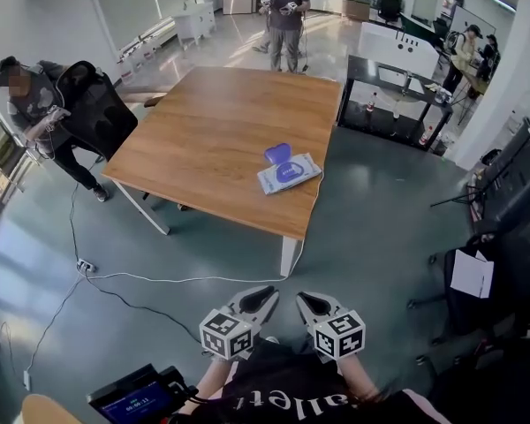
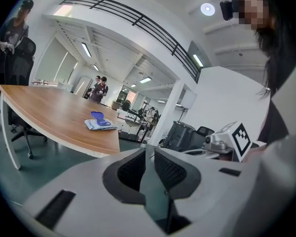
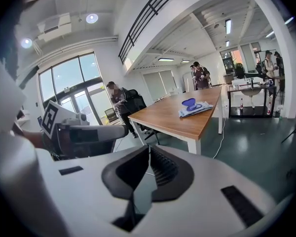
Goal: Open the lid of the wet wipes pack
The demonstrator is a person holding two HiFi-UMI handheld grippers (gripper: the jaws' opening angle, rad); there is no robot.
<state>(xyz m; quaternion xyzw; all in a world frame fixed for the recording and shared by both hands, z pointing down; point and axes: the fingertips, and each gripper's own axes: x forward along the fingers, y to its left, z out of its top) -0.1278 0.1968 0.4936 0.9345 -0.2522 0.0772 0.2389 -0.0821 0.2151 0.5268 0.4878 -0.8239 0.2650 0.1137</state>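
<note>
We judge the job done: the pack [image 1: 289,174], mid-frame on the table [image 1: 212,140], has its purple lid [image 1: 277,154] flipped up. Our left gripper [image 1: 261,299] and right gripper [image 1: 310,305], bottom centre, are closed on nothing, well apart from it.

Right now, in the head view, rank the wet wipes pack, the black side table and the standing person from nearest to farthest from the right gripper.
From the right gripper:
1. The wet wipes pack, on the wooden table's near right part.
2. The black side table, farther back on the right.
3. The standing person, beyond the table's far end.
</note>
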